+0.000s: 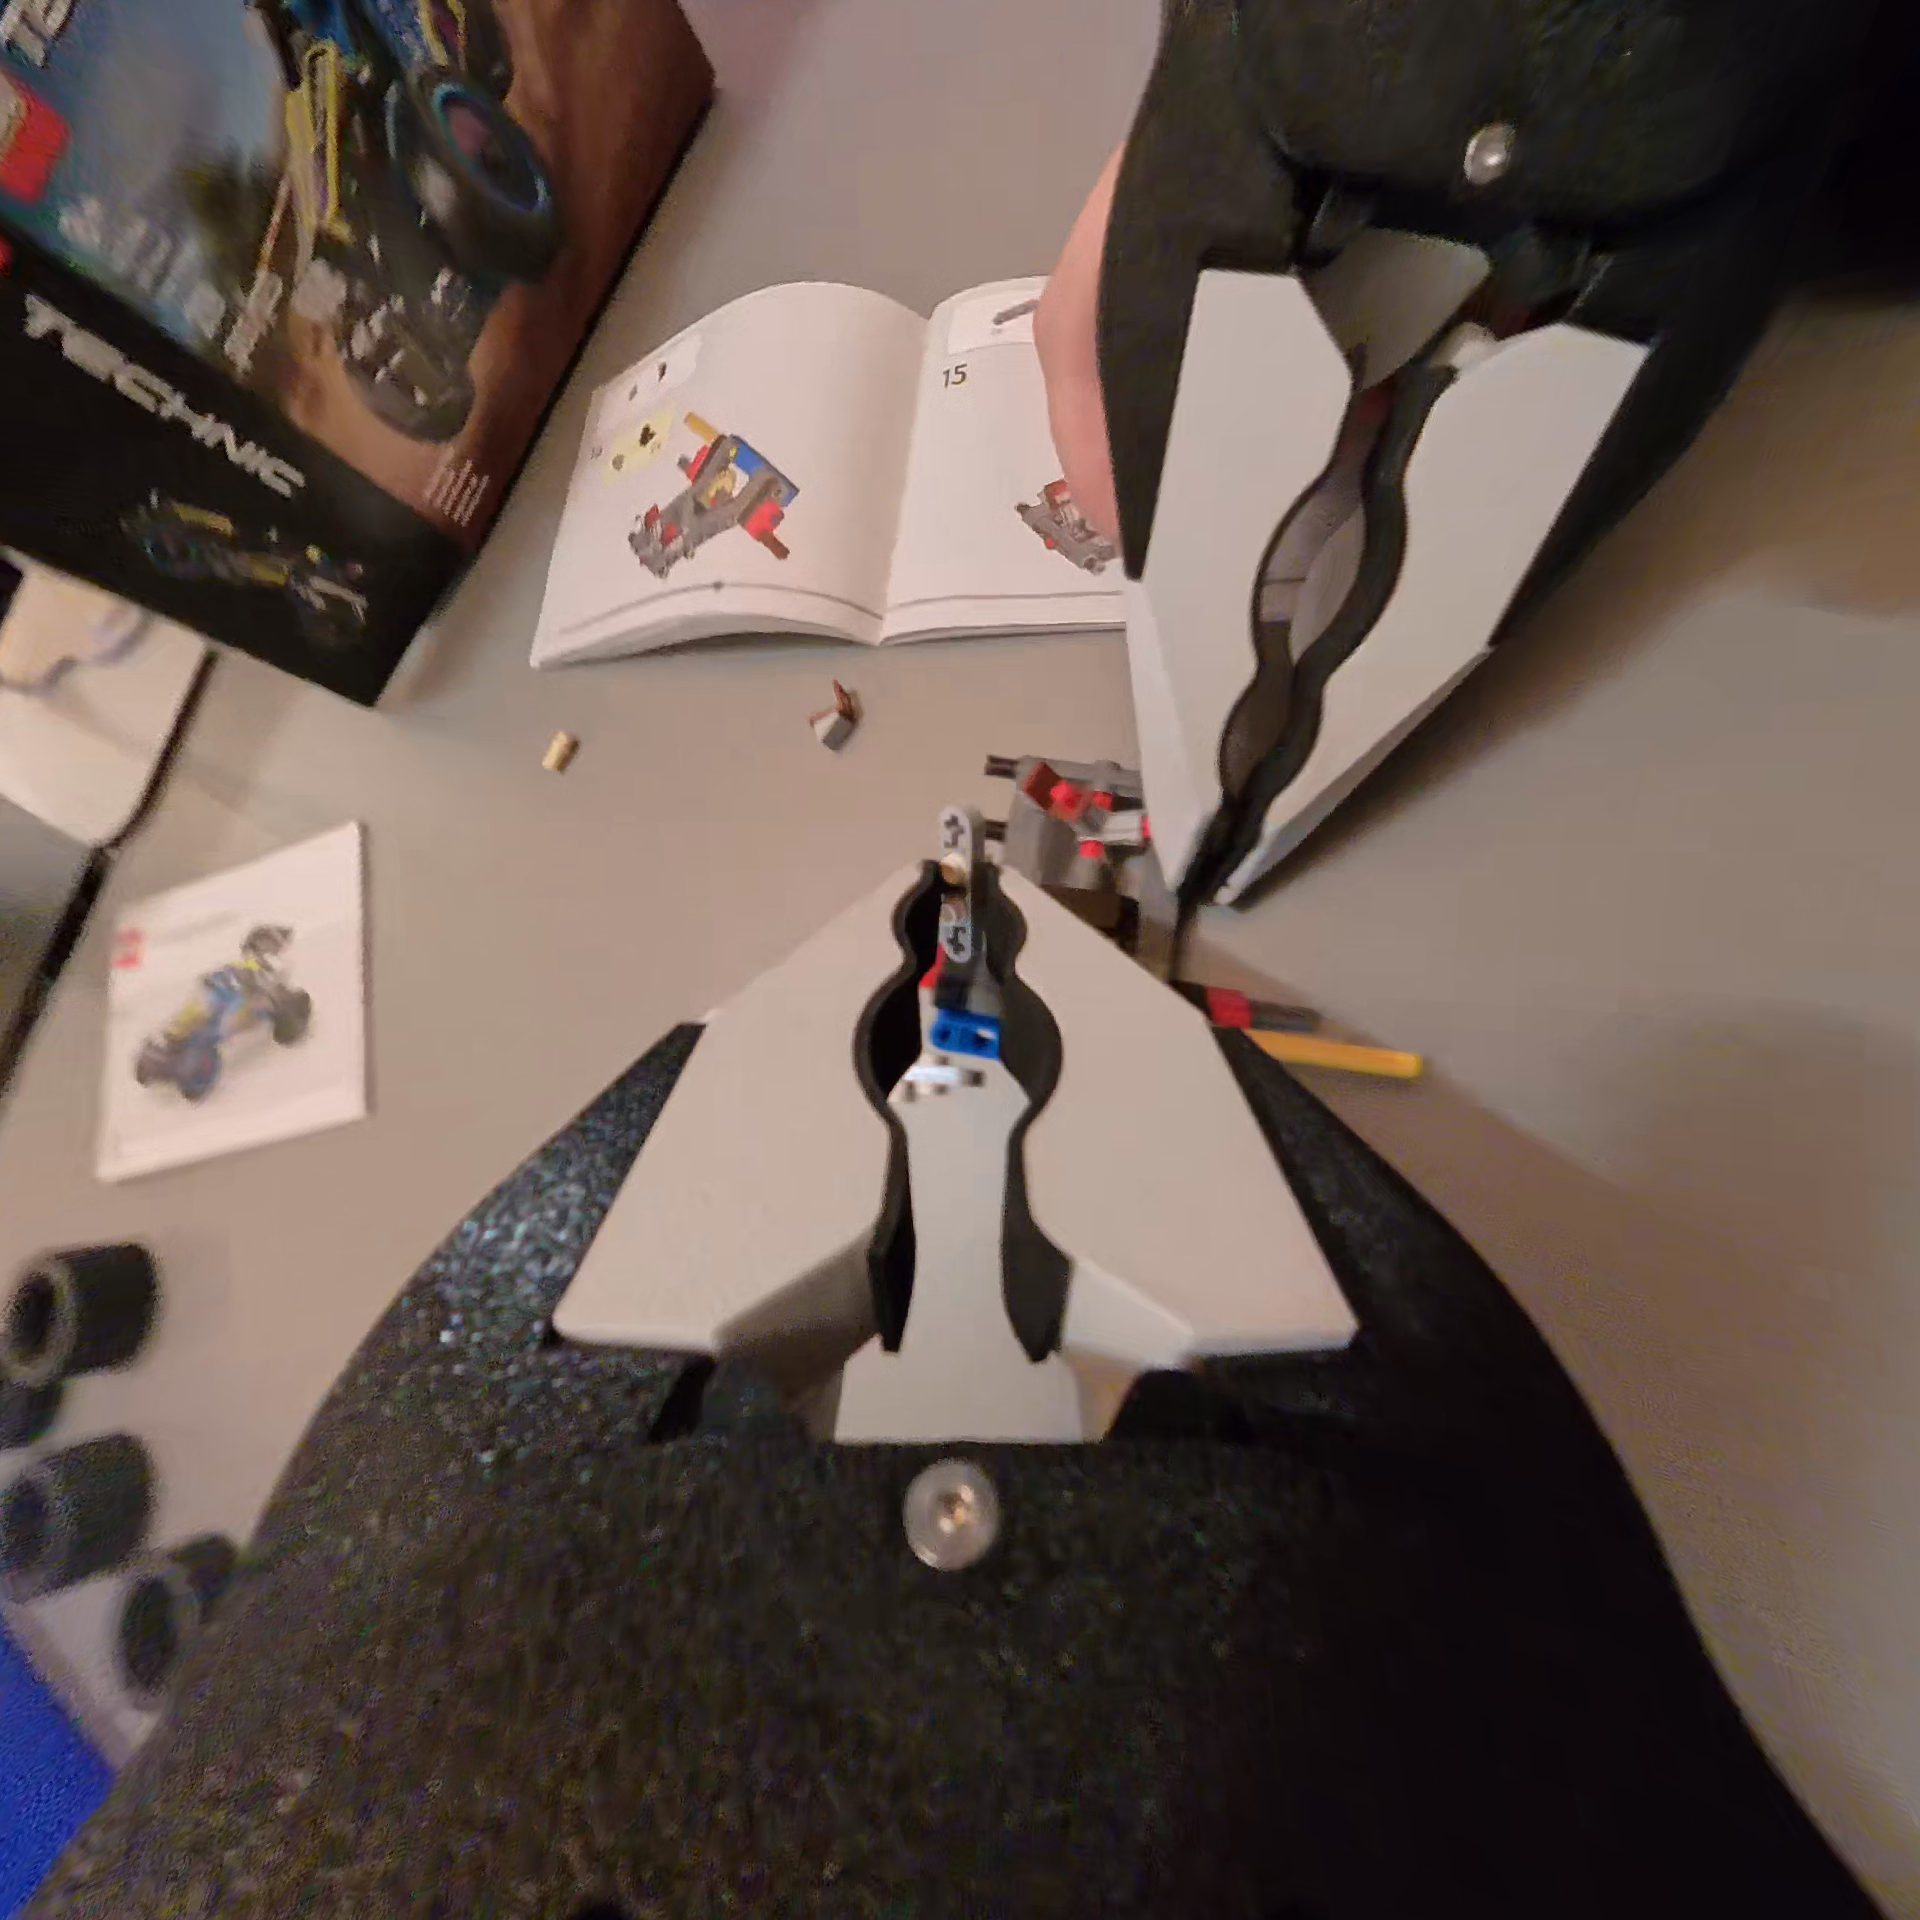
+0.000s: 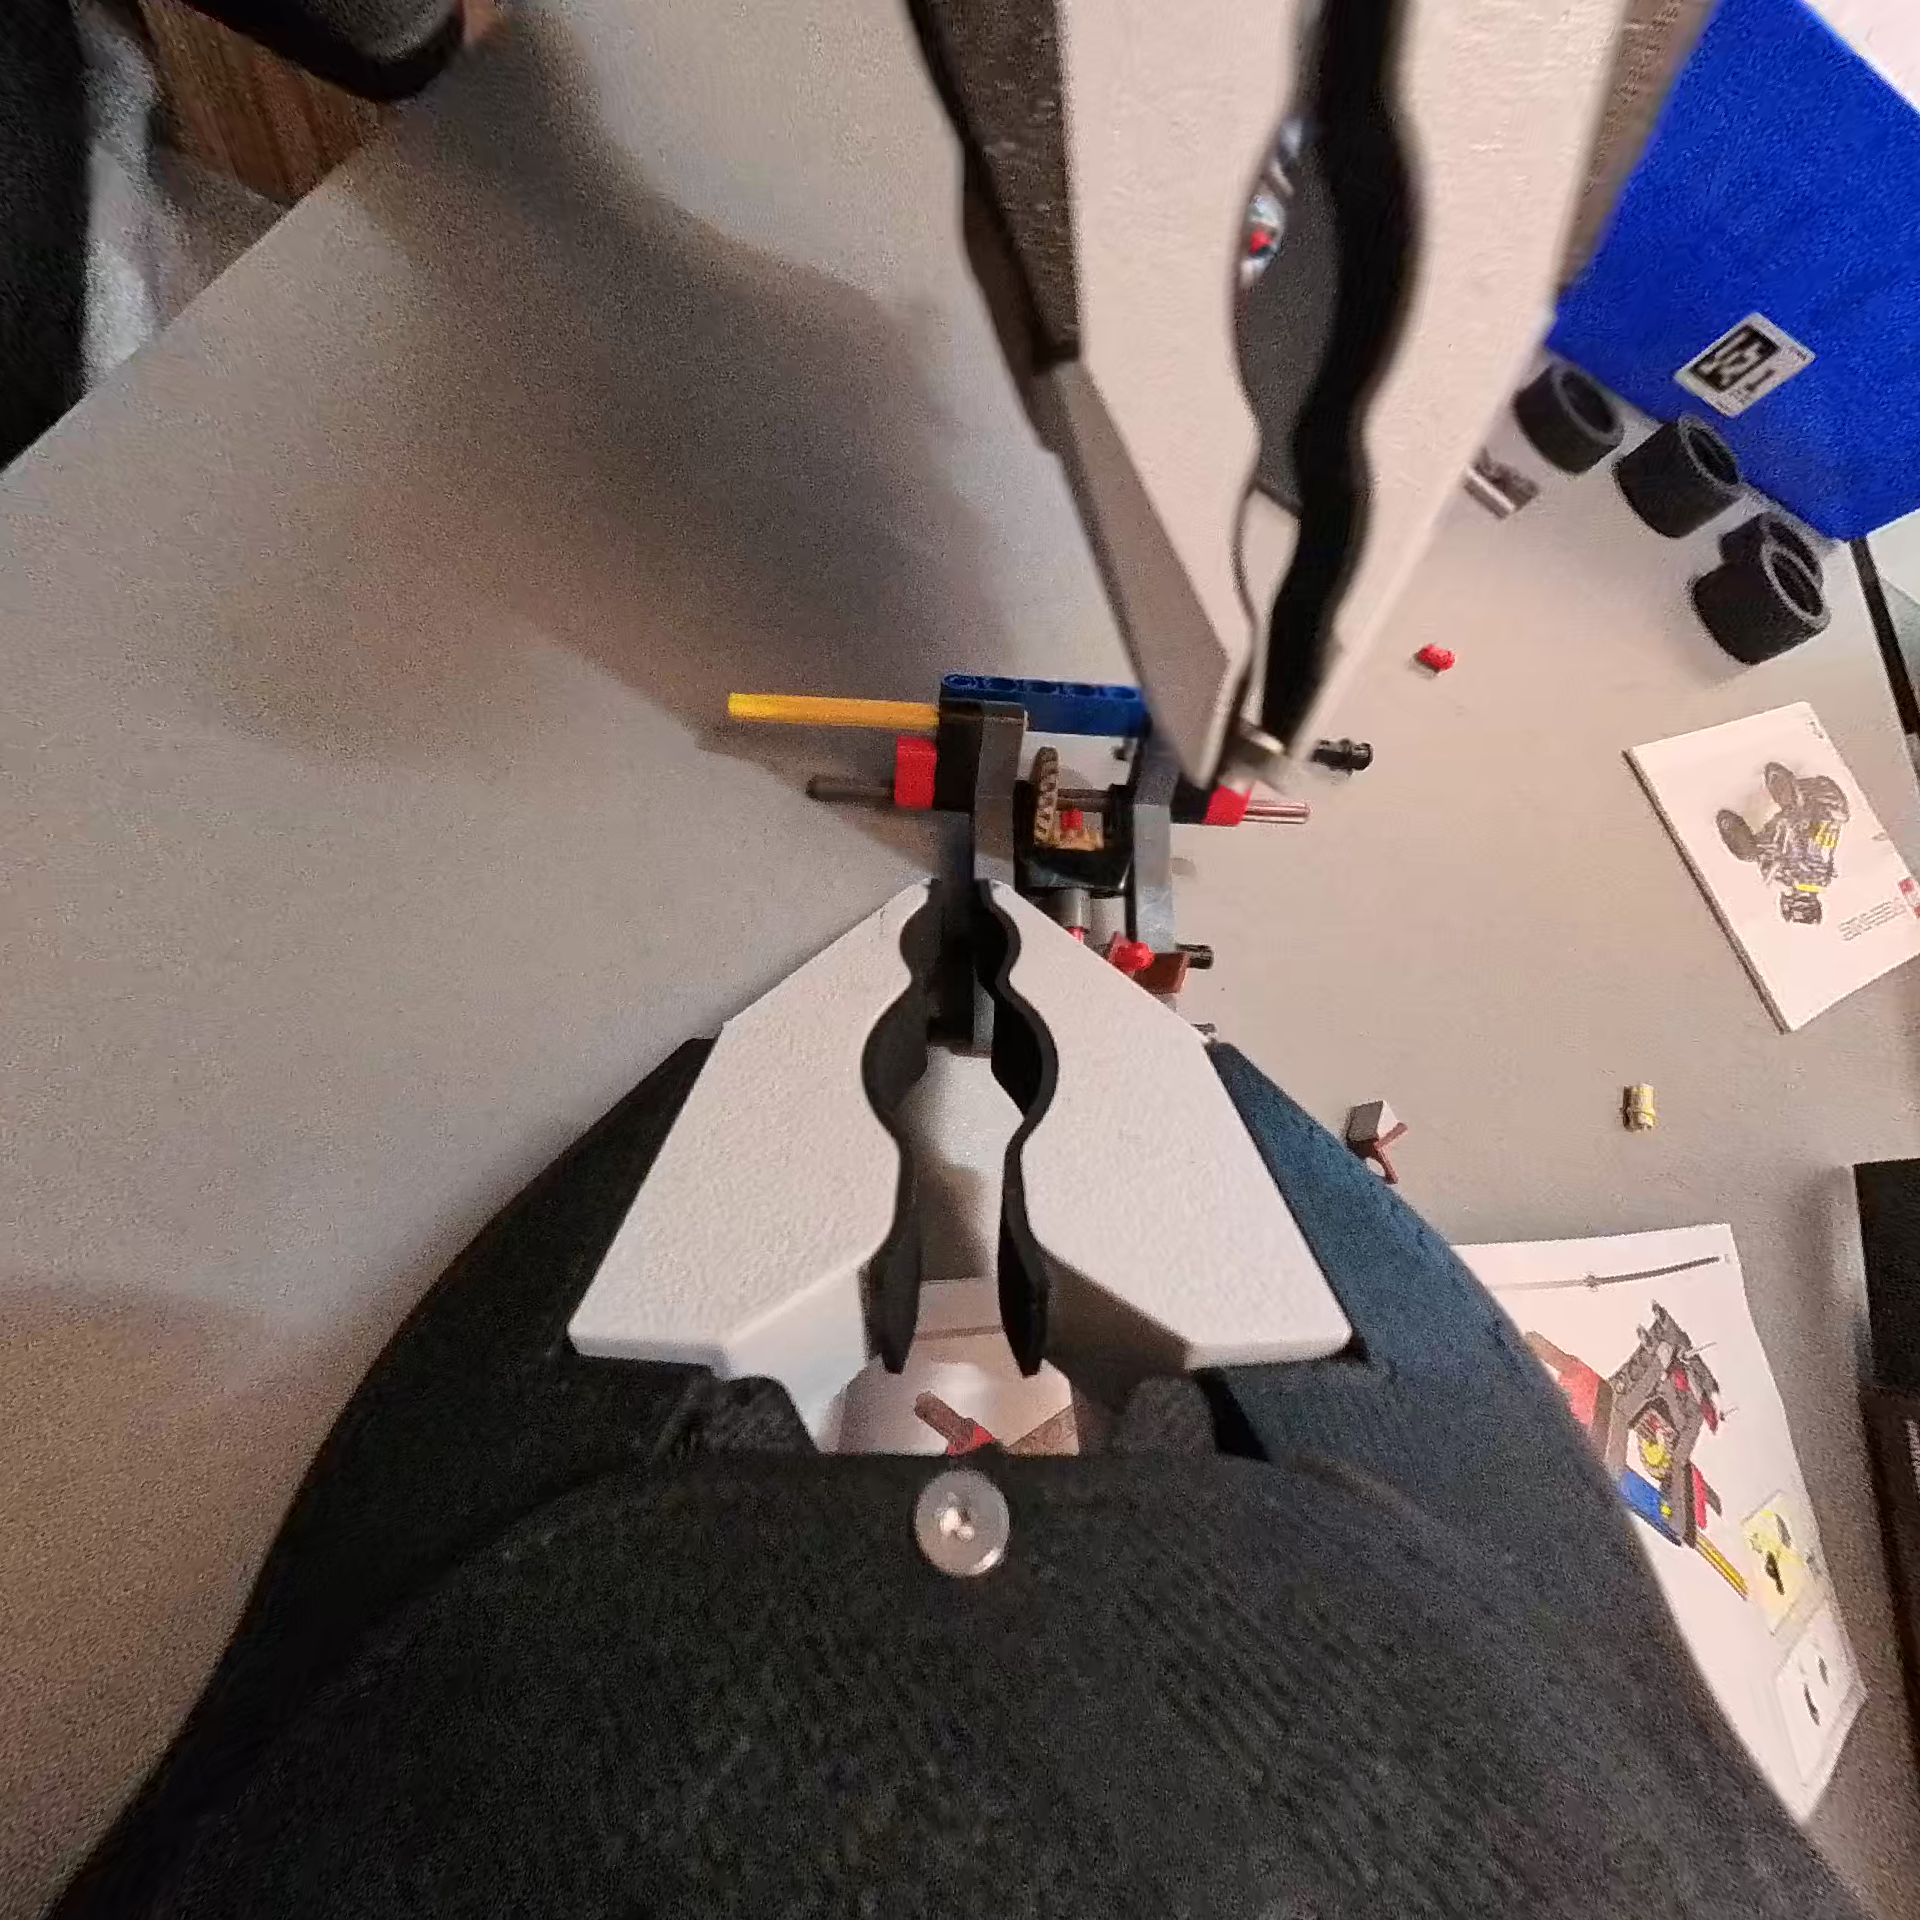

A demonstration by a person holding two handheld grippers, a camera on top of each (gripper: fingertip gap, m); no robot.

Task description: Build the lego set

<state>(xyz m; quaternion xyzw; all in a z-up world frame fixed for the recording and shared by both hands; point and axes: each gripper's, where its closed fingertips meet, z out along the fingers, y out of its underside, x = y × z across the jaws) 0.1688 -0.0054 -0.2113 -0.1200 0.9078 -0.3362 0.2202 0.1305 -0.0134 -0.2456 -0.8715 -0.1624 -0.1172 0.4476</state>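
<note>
My left gripper (image 1: pixel 961 883) and right gripper (image 2: pixel 961 914) both pinch the half-built chassis (image 2: pixel 1049 800); light, rigid, but pop-apart, so I grip grey beams, not axles.

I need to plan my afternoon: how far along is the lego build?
Early. Done: a small chassis frame with a gear, blue beam and yellow axle. In hand: both the right gripper and the left gripper are clamped on it, jaws shut. Left: four black tyres, a tan connector, a brown-grey piece lie loose; the instruction booklet is open at an early step.
</note>
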